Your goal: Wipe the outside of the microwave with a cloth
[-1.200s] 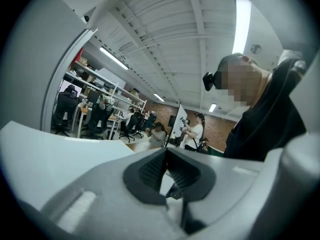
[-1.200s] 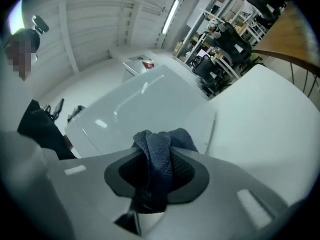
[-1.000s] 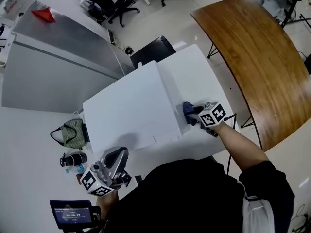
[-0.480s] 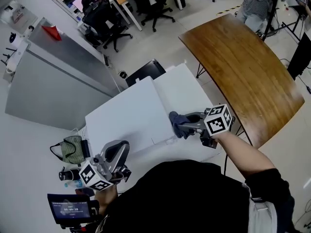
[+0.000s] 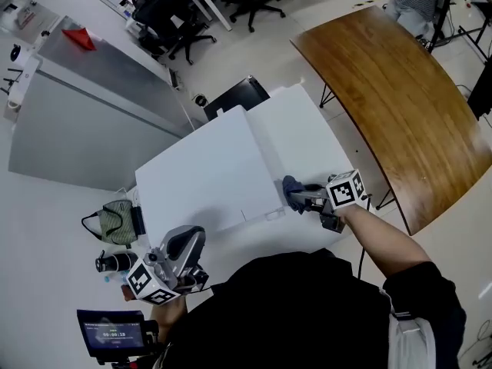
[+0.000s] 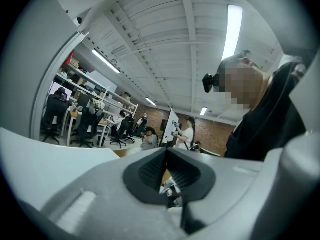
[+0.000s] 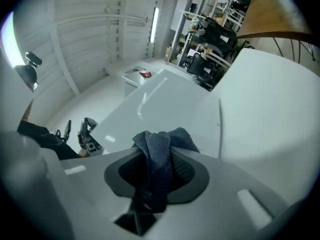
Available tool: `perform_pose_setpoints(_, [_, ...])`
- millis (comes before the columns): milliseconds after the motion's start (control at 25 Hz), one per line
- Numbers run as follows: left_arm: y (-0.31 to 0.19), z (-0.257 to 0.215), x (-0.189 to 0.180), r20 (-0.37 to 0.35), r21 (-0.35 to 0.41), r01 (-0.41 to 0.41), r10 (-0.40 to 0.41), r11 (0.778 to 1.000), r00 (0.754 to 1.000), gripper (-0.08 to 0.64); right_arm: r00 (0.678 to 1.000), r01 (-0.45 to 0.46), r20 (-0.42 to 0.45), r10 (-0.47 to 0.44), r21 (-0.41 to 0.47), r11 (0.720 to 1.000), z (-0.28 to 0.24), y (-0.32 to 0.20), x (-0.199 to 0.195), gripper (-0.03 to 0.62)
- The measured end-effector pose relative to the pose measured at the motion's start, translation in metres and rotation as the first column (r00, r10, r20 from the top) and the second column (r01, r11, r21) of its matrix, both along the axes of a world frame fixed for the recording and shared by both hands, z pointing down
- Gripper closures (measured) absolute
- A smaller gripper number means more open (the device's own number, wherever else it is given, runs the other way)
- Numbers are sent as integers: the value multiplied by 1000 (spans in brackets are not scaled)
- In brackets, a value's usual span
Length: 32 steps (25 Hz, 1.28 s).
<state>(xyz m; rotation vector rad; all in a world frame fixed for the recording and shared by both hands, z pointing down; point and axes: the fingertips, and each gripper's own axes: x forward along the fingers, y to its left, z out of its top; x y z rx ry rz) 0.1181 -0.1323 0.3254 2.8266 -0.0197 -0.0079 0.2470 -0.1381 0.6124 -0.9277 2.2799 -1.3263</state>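
Dark blue cloth (image 7: 160, 151) pinched in the closed right claw (image 5: 296, 198), at the white microwave's (image 5: 204, 179) right side; left claw (image 5: 188, 244) closed, empty.

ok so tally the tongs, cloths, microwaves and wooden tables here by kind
tongs: 2, left tongs and right tongs
cloth: 1
microwave: 1
wooden table: 1
total: 5
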Motion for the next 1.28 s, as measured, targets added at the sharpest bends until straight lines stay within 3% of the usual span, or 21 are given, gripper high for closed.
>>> perform_pose_setpoints(120, [3, -7, -5, 3, -4, 48, -48, 999, 999, 555, 988, 23, -147, -39, -103, 994, 56, -6, 4, 505])
perform_pose_setpoints(200, [2, -8, -17, 6, 0, 89, -89, 996, 996, 555, 958, 63, -267, -107, -167, 984, 86, -5, 3, 506])
perform_pose_setpoints(360, [1, -14, -36, -10, 16, 152, -152, 988, 988, 555, 852, 146, -457, -256, -262, 954, 124, -3, 0, 514])
perform_pose_setpoints(520, [3, -10, -59, -16, 38, 184, -183, 982, 983, 555, 740, 130, -605, -295, -301, 945, 139, -4, 5, 514])
perform_pose_setpoints(600, [4, -15, -65, -38, 44, 187, -186, 981, 982, 555, 709, 125, -637, -303, -309, 943, 140, -5, 6, 512])
perform_pose_setpoints(640, [5, -14, -72, -43, 51, 187, -185, 981, 982, 555, 716, 120, -629, -303, -317, 941, 139, -4, 7, 508])
perform_pose_setpoints(720, [11, -16, -88, -56, 62, 185, -182, 981, 982, 555, 761, 89, -588, -273, -322, 943, 126, 1, 11, 503])
perform_pose_setpoints(800, [19, -22, -106, -83, 73, 184, -178, 980, 980, 555, 812, 34, -551, -193, -285, 958, 95, 7, 22, 502])
perform_pose_setpoints(880, [26, -26, -130, -111, 92, 186, -175, 978, 978, 555, 841, -39, -535, -80, -208, 977, 52, 10, 33, 502])
perform_pose_setpoints(1000, [37, -26, -177, -136, 122, 182, -166, 976, 977, 555, 833, -159, -544, 97, -67, 985, -14, 23, 37, 502])
perform_pose_setpoints(1160, [59, -16, -245, -160, 139, 161, -138, 977, 977, 555, 801, -272, -522, 292, 116, 955, -90, 58, -1, 502])
perform_pose_setpoints(1280, [81, 3, -290, -170, 108, 127, -107, 986, 980, 555, 839, -304, -406, 362, 202, 931, -127, 93, -61, 502])
